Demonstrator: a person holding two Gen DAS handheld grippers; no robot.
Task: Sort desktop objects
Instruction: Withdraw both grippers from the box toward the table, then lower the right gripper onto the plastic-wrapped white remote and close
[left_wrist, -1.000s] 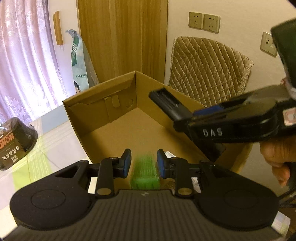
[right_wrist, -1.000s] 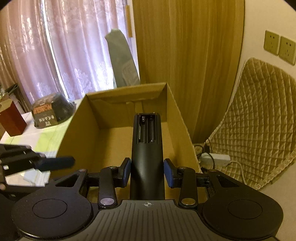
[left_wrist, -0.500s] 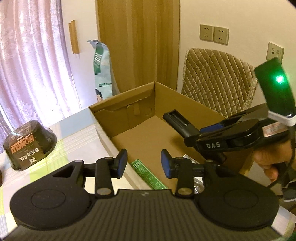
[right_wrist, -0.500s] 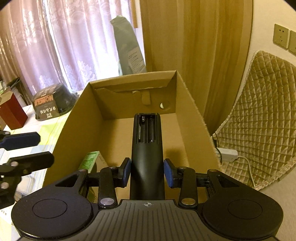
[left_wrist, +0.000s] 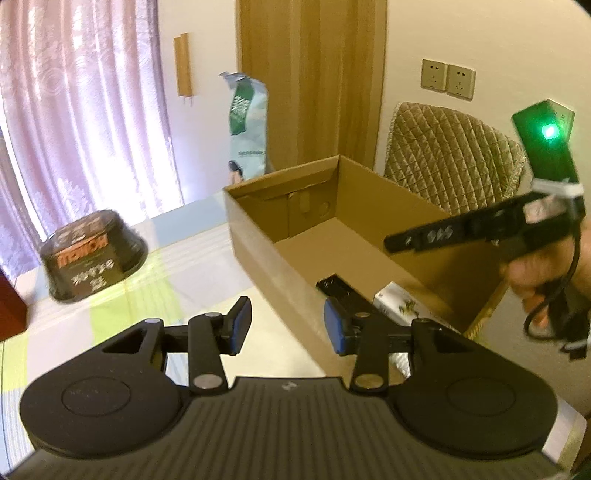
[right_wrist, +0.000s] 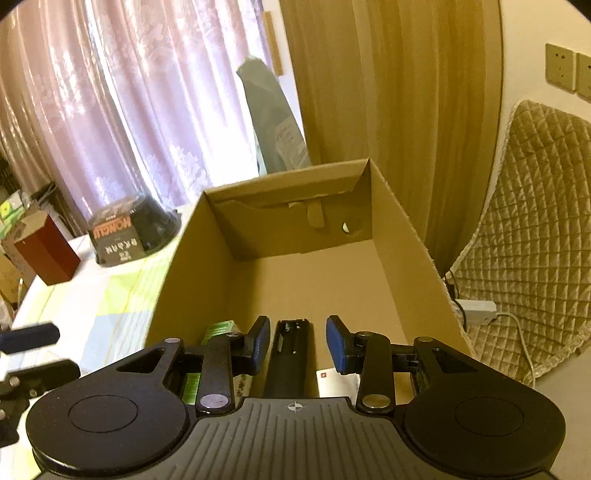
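Both the left gripper (left_wrist: 287, 325) and right gripper (right_wrist: 298, 341) gape wide, empty, the black remote (right_wrist: 290, 354) lying in the cardboard box (right_wrist: 399, 236) at six o'clock.

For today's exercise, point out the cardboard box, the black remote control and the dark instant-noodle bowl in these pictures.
cardboard box (right_wrist: 402, 236): right wrist view, inner right wall.
black remote control (right_wrist: 291, 343): right wrist view, open battery compartment.
instant-noodle bowl (left_wrist: 92, 258): left wrist view, printed side.
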